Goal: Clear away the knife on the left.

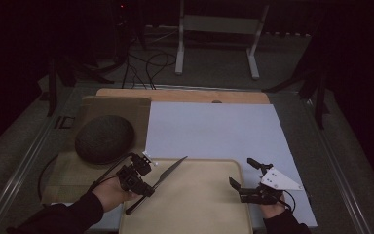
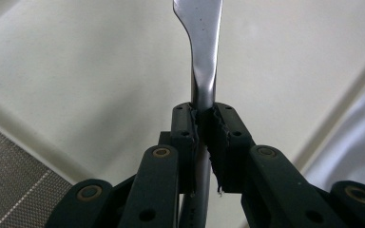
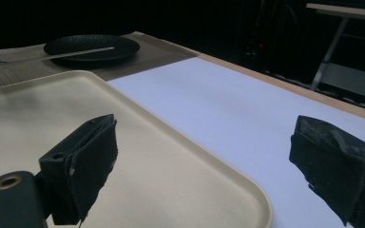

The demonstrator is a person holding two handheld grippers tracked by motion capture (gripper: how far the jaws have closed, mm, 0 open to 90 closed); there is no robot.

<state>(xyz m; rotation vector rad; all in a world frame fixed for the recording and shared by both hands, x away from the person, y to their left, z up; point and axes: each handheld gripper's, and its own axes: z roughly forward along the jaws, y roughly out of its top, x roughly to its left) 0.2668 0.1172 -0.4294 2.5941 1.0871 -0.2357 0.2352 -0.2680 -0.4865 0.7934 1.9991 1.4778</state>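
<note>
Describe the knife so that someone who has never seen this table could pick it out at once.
Start at the beige tray nearest the person, on the white sheet. Over its left edge, the left claw is shut on a slim metal knife, gripped at the handle, its blade pointing up and right across the tray. It is the narrow shiny thing there, unlike the round dark plate on the brown mat to the left.

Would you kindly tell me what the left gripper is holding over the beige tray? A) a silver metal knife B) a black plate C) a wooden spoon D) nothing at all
A: in the left gripper view the left gripper has its black fingers clamped on the handle of a silver metal knife, whose blade reaches out over the beige plastic tray.
</note>
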